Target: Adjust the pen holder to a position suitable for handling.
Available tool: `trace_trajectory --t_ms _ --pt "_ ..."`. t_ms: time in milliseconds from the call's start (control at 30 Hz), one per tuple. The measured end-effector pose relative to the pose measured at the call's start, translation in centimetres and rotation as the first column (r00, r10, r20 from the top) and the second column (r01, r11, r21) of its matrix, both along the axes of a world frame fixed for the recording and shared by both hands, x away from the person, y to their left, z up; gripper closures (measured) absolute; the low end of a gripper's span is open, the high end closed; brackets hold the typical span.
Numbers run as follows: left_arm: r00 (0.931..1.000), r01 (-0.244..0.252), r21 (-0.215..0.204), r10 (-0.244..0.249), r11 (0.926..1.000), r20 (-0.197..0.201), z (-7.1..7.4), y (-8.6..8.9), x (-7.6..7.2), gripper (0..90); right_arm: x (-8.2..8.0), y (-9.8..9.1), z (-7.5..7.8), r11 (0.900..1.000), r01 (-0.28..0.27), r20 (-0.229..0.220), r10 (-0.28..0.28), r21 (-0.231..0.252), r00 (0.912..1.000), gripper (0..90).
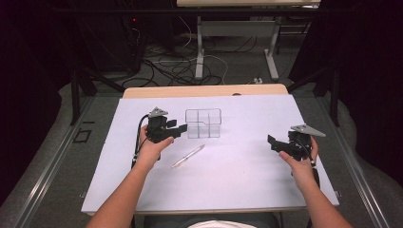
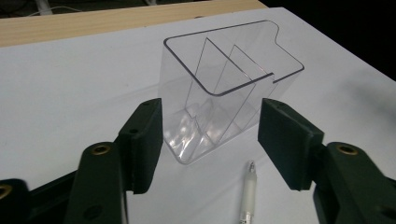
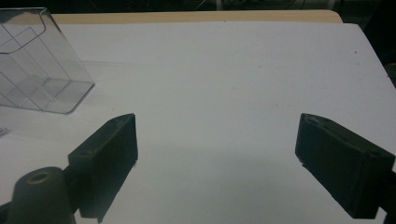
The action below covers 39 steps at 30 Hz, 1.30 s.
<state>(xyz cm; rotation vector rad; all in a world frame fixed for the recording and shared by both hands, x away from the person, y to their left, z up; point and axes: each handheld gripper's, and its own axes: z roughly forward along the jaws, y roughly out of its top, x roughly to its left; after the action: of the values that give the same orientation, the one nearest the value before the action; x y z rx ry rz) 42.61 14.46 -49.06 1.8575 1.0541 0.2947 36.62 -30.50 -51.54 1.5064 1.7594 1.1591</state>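
1. Pen (image 1: 188, 156): lies flat on the white tabletop (image 1: 228, 185), just near of the clear organizer (image 1: 203, 123), angled w/ its far tip toward it. Thin and light; looks like stiff, smooth plastic, so prob. slippery and apt to roll. Best hold: across the barrel near mid-length, pads square to it.
2. Organizer: see-through box w/ inner dividers, upright, centre-left of the tabletop. Light, rigid, walls prob. brittle; easy to shove if bumped.
3. Left tool (image 2: 210, 140): jaws about half wide, nothing between the pads; hovers just left of the organizer, pen tip below it.
4. Right tool (image 3: 217, 163): jaws wide, nothing held, far right, well apart from the pen.
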Motion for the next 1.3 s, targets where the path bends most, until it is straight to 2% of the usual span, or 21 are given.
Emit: trace_trajectory --t_ms 133,233,367,400,467,567,733,900,1133,1300 --pt "1.0000 0.005 0.020 -0.005 0.9998 0.007 0.5 0.2 -0.3 32.9 0.0 0.0 0.1 0.9999 -0.013 0.007 0.013 0.005 0.9999 14.8" --pt "0.9993 0.019 0.063 -0.021 0.9978 0.031 0.9 0.3 -0.3 31.1 0.0 0.1 0.2 0.9995 -0.030 0.024 0.030 0.003 0.9993 15.0" --pt "0.9987 0.031 0.103 -0.035 0.9942 0.037 1.3 -0.1 -0.6 29.0 0.0 0.4 0.3 0.9987 -0.049 0.021 0.050 -0.011 0.9985 15.0" --pt "0.9983 0.039 0.117 -0.044 0.9924 0.039 1.4 -0.2 -0.7 28.5 0.0 0.5 0.3 0.9985 -0.052 0.028 0.052 -0.016 0.9982 15.0" --pt "0.9959 0.075 0.167 -0.082 0.9831 0.037 1.6 -0.4 -0.8 27.9 -0.1 0.7 0.4 0.9971 -0.070 0.032 0.071 -0.030 0.9970 15.0" --pt "0.9944 0.097 0.213 -0.104 0.9721 0.019 1.6 -0.9 -1.2 27.7 -0.2 1.0 0.5 0.9949 -0.085 0.042 0.087 -0.054 0.9953 15.0" --pt "0.9934 0.114 0.242 -0.113 0.9635 -0.019 1.0 -1.6 -1.3 20.5 -0.1 1.2 0.3 0.9914 -0.114 0.022 0.115 -0.065 0.9931 15.0" --pt "0.9942 0.106 0.218 -0.099 0.9702 -0.042 0.8 -1.6 -1.2 16.4 -0.2 1.2 0.1 0.9914 -0.118 0.008 0.118 -0.057 0.9929 15.1" --pt "0.9939 0.109 0.286 -0.098 0.9519 -0.051 0.1 -1.5 -1.1 15.5 -0.2 1.1 0.0 0.9913 -0.119 0.000 0.119 -0.056 0.9929 15.1" --pt "0.9922 0.116 0.303 -0.097 0.9458 -0.078 -0.4 -1.6 -1.1 15.5 -0.1 1.1 0.0 0.9906 -0.124 0.002 0.124 -0.059 0.9923 15.1"
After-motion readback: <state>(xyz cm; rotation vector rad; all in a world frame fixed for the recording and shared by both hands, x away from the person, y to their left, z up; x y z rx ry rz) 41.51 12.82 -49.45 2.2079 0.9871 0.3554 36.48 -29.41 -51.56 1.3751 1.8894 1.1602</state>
